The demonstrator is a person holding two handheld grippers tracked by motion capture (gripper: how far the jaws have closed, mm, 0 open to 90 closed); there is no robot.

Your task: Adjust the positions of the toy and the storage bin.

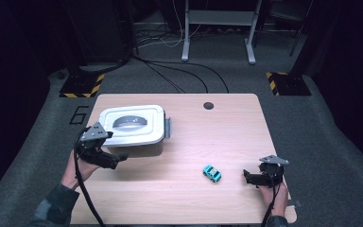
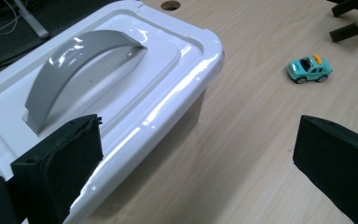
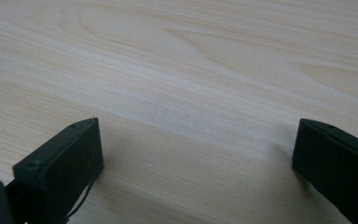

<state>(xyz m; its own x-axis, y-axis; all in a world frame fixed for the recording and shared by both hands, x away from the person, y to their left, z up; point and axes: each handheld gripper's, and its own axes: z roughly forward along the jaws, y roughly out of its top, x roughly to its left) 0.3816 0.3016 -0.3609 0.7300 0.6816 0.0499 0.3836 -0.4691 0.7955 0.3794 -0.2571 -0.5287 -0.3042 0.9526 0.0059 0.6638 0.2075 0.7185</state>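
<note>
Right of the white lidded storage box point(image 1: 132, 125), on bare table point(image 1: 227, 123), sat the teal toy car point(image 1: 212, 173), long axis slanting. Right gripper point(image 1: 253, 178) lay nearer, jaws spread, empty, car to its left. Left gripper point(image 1: 118, 158) beside the box, also spread.

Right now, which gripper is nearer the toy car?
Right. The right gripper sits just beside the toy car, open on bare table. The left gripper is farther off, at the lidded white box.
</note>
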